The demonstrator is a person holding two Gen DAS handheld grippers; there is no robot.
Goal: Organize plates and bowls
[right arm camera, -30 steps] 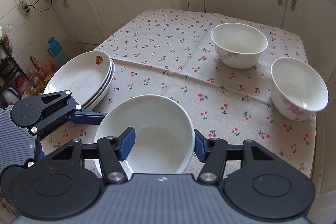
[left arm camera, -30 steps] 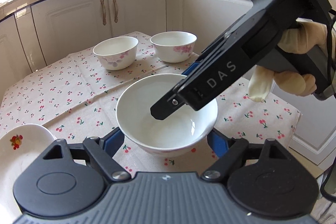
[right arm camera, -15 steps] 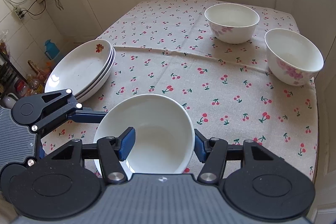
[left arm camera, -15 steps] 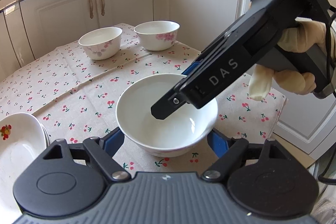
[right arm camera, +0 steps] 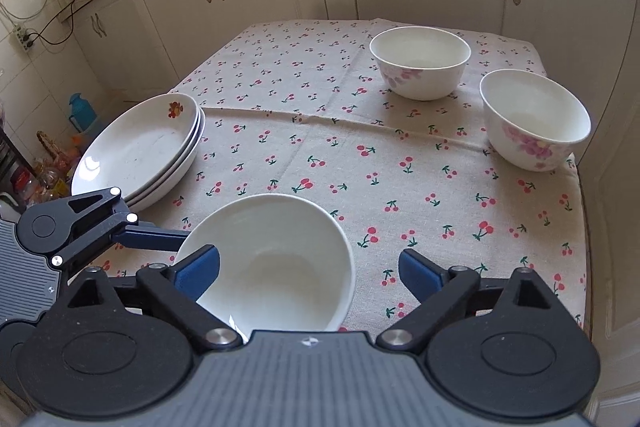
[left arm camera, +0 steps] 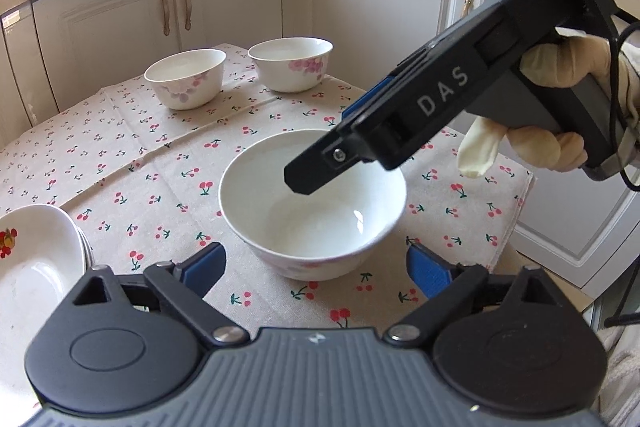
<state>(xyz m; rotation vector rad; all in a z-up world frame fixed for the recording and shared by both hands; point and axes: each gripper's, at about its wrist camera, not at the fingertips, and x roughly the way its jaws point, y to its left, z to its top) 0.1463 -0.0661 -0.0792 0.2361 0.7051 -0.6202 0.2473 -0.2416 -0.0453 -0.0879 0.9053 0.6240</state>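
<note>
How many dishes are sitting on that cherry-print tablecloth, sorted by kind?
Bowls: 3, namely the near bowl, the far bowl and the right-edge bowl.
Plates: 3, going by the rims, in one stack of plates.
Total: 6 dishes.

Left gripper (left arm camera: 316, 269) and right gripper (right arm camera: 309, 269): jaws just opened wide, both flanking the near bowl (left arm camera: 312, 205), pads clear of it; gloved hand (left arm camera: 560, 115) on right grip.
</note>
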